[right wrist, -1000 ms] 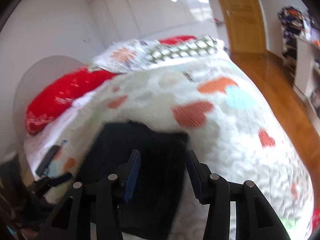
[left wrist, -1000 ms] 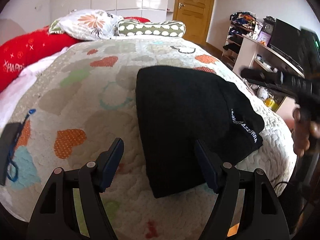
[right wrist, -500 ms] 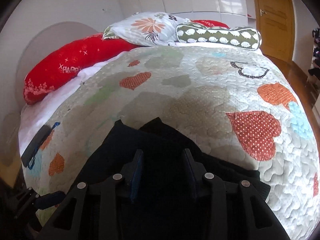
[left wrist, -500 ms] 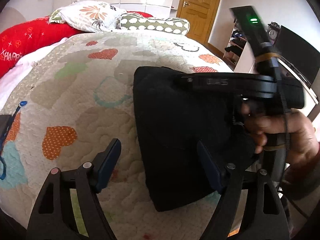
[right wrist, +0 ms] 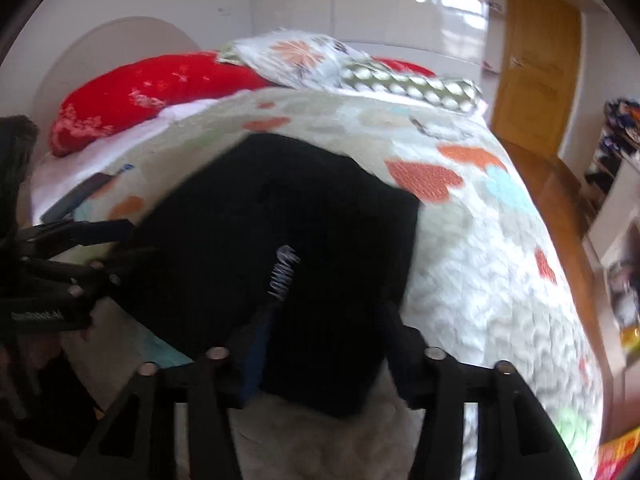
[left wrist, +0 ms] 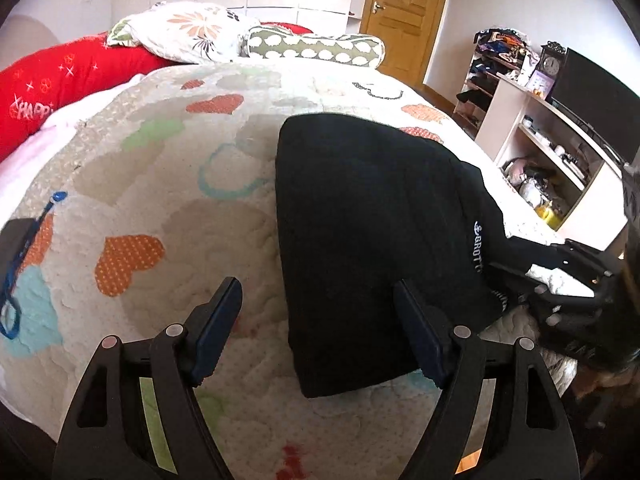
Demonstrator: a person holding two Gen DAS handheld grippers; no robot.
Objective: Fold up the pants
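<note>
The black pants (left wrist: 368, 232) lie folded into a compact rectangle on the heart-patterned quilt (left wrist: 168, 184), with white lettering near their right edge. My left gripper (left wrist: 320, 320) is open and empty, hovering over the near left corner of the pants. My right gripper (right wrist: 324, 324) is open and empty over the near end of the pants (right wrist: 288, 248); this view is blurred. It also shows at the right edge of the left wrist view (left wrist: 560, 280), by the pants' right side.
A red pillow (left wrist: 60, 80), a floral pillow (left wrist: 192, 32) and a spotted bolster (left wrist: 316, 46) lie at the bed's head. A dark flat device with a blue cord (left wrist: 16, 240) lies at the left edge. Shelves and a desk (left wrist: 552, 152) stand right of the bed.
My right gripper has pulled back from above the pants toward their near right edge and opened wider. My left gripper has stayed nearly still and open.
</note>
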